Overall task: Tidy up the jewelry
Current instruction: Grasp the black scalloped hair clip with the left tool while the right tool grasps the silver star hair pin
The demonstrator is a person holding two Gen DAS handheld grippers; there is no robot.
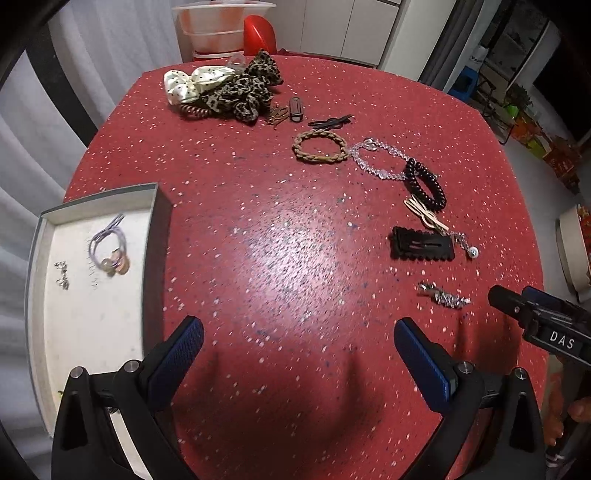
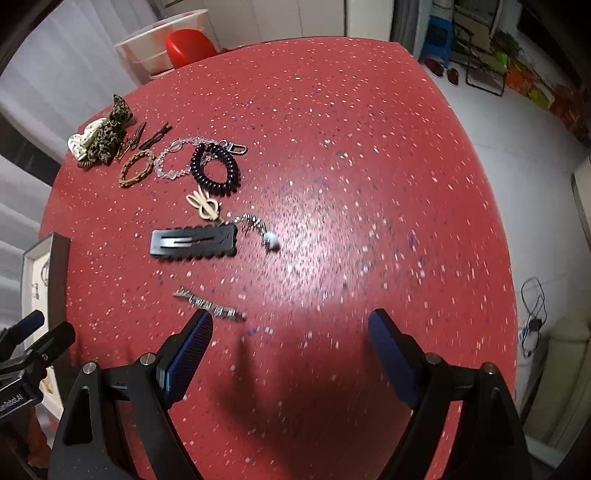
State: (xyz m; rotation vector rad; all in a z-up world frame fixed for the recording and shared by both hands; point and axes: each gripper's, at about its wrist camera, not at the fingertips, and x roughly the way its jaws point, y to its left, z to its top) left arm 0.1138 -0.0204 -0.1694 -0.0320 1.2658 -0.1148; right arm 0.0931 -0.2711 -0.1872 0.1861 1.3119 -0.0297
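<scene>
Jewelry and hair pieces lie scattered on a red speckled table [image 1: 280,229]. A grey box [image 1: 94,295] at the left holds a lilac hair tie [image 1: 109,245] and small earrings. A silver chain piece [image 2: 208,308] lies just ahead of my right gripper's left fingertip [image 2: 201,326]; the same silver chain piece [image 1: 445,295] shows in the left wrist view. A black snap clip [image 2: 194,242], a cream bow clip [image 2: 203,205], a black coil tie [image 2: 216,168], a clear bead bracelet [image 1: 373,160] and a braided band [image 1: 320,147] lie beyond. My left gripper [image 1: 298,332] and right gripper [image 2: 290,330] are both open and hold nothing.
Scrunchies [image 1: 221,88] are piled at the table's far side with dark hair clips [image 1: 330,122] beside them. A white tub [image 1: 221,29] and a red object [image 1: 260,35] stand beyond the table. The floor drops away on the right, with a cable [image 2: 533,314] on it.
</scene>
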